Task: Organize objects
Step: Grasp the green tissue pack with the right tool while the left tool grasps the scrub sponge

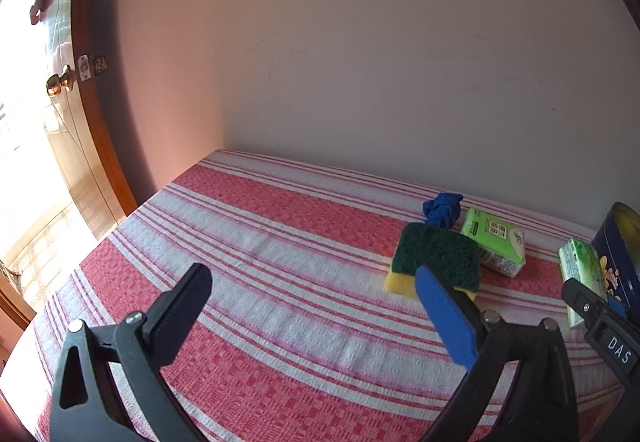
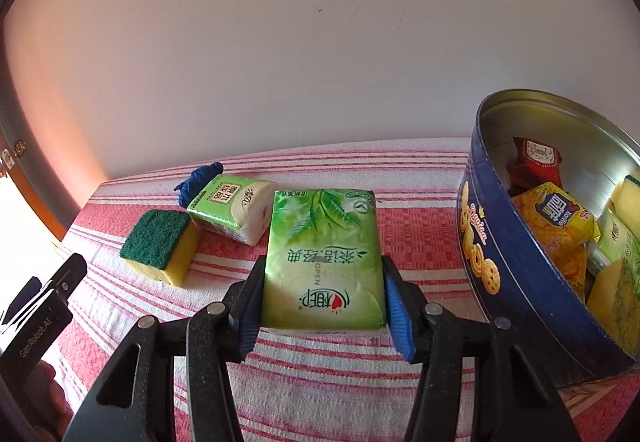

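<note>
Tissue pack (image 2: 323, 262) clamped between right tongs (image 2: 320, 298), above tablecloth (image 2: 320, 374)

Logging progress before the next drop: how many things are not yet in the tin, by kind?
Tissue packs: 2, one gripped by the right gripper (leaf pack), one on the cloth
Sponges: 1
Blue cloth bundles: 1
Total: 4 outside the tin

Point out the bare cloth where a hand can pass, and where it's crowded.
Free: the striped tablecloth left of the sponge, under the open left claw. Crowded: between sponge, tissue packs and cookie tin.
</note>
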A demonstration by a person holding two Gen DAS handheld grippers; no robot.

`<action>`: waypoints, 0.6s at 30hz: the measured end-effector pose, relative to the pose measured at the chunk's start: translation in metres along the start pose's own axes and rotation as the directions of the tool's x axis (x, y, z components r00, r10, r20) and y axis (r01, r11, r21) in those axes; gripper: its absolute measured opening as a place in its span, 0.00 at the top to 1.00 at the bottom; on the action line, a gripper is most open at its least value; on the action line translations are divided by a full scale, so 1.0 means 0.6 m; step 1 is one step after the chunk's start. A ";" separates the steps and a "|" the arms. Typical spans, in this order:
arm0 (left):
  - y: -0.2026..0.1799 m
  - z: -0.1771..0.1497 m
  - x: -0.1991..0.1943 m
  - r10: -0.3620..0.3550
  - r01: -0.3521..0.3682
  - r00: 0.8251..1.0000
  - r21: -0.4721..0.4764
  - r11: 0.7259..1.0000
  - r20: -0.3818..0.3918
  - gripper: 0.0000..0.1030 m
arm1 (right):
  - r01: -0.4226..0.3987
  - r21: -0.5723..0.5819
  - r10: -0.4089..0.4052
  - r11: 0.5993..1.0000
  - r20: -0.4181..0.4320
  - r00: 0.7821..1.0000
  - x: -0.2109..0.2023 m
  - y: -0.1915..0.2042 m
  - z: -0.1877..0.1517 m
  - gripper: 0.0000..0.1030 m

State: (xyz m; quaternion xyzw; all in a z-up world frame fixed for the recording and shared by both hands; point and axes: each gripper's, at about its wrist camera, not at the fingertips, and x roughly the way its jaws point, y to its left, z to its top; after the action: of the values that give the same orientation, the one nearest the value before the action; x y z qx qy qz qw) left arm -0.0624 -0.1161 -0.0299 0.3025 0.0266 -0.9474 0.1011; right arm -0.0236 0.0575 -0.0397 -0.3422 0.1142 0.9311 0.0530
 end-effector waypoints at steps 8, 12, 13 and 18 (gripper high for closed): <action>-0.072 0.013 0.022 -0.012 0.017 0.999 0.136 0.991 -0.034 0.00 | -0.008 0.004 0.007 1.000 0.153 0.988 -0.028 -0.020 0.014 0.46; -0.094 0.024 0.051 0.011 0.002 0.997 0.176 0.984 -0.072 0.00 | -0.007 0.020 0.003 1.000 0.171 0.985 -0.035 -0.024 0.015 0.46; -0.098 0.027 0.058 0.016 -0.001 0.996 0.180 0.984 -0.084 0.00 | -0.009 0.023 0.005 1.000 0.166 0.986 -0.028 -0.019 0.017 0.46; -0.103 0.040 0.088 -0.002 0.021 0.992 0.149 0.989 -0.126 0.00 | -0.023 0.044 0.017 0.999 0.138 0.990 -0.005 -0.026 0.011 0.46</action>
State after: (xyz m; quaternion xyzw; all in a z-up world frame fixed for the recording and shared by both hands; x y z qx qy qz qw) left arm -0.1311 -0.0679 -0.0415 0.3680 -0.0366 -0.9264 0.0710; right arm -0.0228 0.0741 -0.0357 -0.2745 0.1348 0.9503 0.0591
